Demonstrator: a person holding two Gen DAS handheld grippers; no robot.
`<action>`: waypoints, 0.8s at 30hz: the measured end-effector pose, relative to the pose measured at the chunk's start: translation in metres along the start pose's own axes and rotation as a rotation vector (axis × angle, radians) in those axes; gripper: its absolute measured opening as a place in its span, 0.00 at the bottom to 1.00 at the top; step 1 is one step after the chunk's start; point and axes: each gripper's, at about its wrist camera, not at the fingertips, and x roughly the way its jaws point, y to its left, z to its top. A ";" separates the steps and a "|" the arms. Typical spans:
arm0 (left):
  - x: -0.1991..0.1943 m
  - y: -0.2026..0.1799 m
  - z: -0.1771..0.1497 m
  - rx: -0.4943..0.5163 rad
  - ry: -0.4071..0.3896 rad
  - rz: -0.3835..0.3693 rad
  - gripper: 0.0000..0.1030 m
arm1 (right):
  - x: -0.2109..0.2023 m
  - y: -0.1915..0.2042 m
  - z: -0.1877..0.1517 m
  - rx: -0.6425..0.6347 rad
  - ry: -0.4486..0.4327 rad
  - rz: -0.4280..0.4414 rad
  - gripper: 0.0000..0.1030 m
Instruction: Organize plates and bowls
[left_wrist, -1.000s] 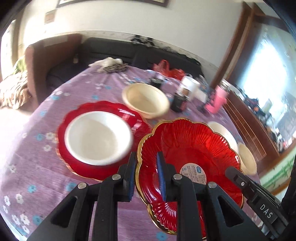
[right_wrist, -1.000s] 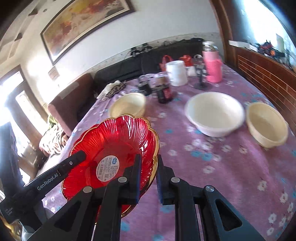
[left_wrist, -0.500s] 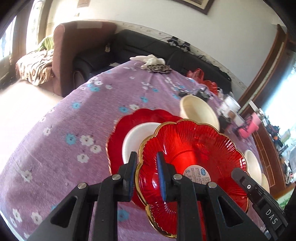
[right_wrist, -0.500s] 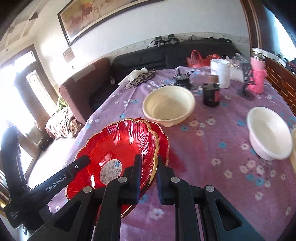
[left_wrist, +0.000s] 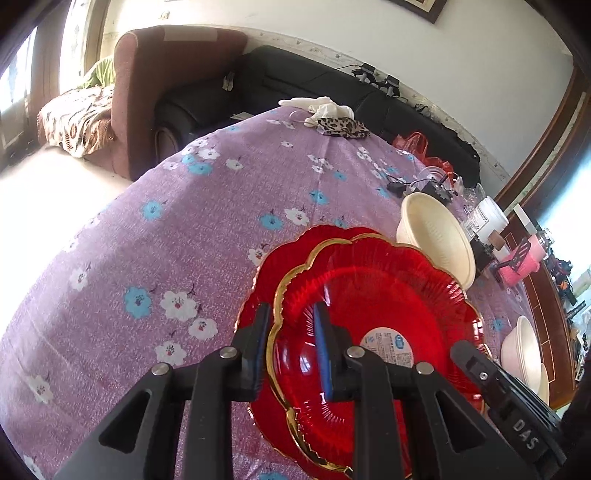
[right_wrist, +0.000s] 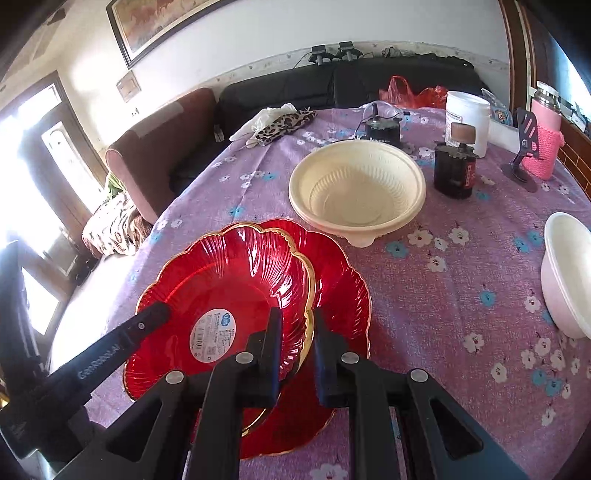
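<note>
- Nearest to us, our left claw (left_wrist: 290, 345) straddles the near-left rim of the top plate (left_wrist: 373, 295); its jaws have just been opening, and in the left wrist view the outer pad seems to stand slightly clear of the gold edge, so we judge this claw to be letting go, with the rim between the jaws.
- Our right claw (right_wrist: 297, 345) stays clenched on the plate's opposite rim, a pad on each face of the scalloped edge.
- The top plate, red with a gold rim and a round sticker at its centre, lies over the second red plate (right_wrist: 340, 280) on the counter (right_wrist: 461, 302), shifted slightly toward the left in the right wrist view, not quite centred. Whether it rests fully on it or is partly carried, we cannot tell.
- Step in hand, as we judge it: stacking one red plate on the other, at the release.
- The next move calls for opening the right claw too and drawing both back along the rim without dragging the plate further off centre.
- Beyond the plates stands the cream bowl (right_wrist: 356, 190), apart from them; farther right is a white bowl (right_wrist: 567, 273), both not yet gathered.
</note>
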 end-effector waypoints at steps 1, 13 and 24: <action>-0.001 -0.001 0.001 0.002 -0.001 -0.008 0.28 | 0.002 0.000 0.000 0.000 0.003 0.003 0.17; -0.056 -0.029 -0.004 0.100 -0.144 0.051 0.59 | -0.029 0.000 0.001 -0.002 -0.080 0.021 0.57; -0.116 -0.077 -0.027 0.227 -0.258 0.068 0.72 | -0.089 -0.041 -0.022 0.085 -0.142 0.024 0.63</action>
